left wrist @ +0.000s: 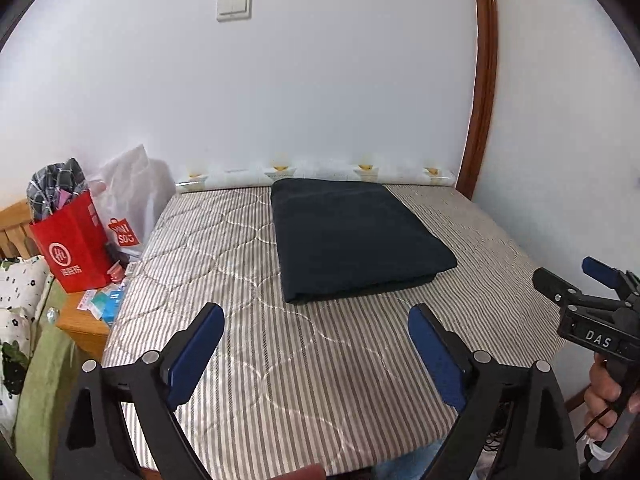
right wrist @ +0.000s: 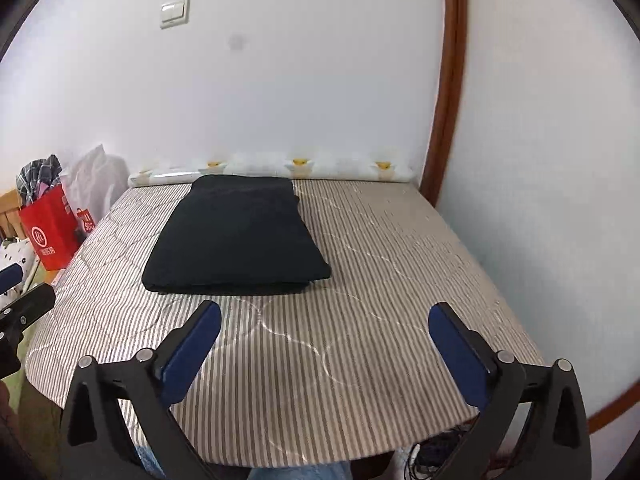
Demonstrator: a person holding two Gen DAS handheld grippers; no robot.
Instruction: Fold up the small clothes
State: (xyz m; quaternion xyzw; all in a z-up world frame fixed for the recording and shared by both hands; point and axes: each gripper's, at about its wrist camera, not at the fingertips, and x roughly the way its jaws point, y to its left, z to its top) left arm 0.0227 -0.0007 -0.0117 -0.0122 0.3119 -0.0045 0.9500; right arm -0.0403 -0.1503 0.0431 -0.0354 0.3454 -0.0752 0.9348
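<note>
A dark navy garment (left wrist: pixel 352 240) lies folded into a thick rectangle on the striped quilted table top (left wrist: pixel 280 360), towards the far side; it also shows in the right wrist view (right wrist: pixel 236 236). My left gripper (left wrist: pixel 316 316) is open and empty, held over the near part of the table, short of the garment. My right gripper (right wrist: pixel 324 316) is open and empty, also short of the garment's near edge. The right gripper shows at the right edge of the left wrist view (left wrist: pixel 576 276), and the left gripper at the left edge of the right wrist view (right wrist: pixel 20 288).
A red paper bag (left wrist: pixel 76 248) with checked cloth and a white plastic bag (left wrist: pixel 132 192) stand left of the table on a wooden stand (left wrist: pixel 80 328). A rolled patterned cloth (left wrist: pixel 320 174) lies along the wall. A brown door frame (left wrist: pixel 480 80) rises at the right.
</note>
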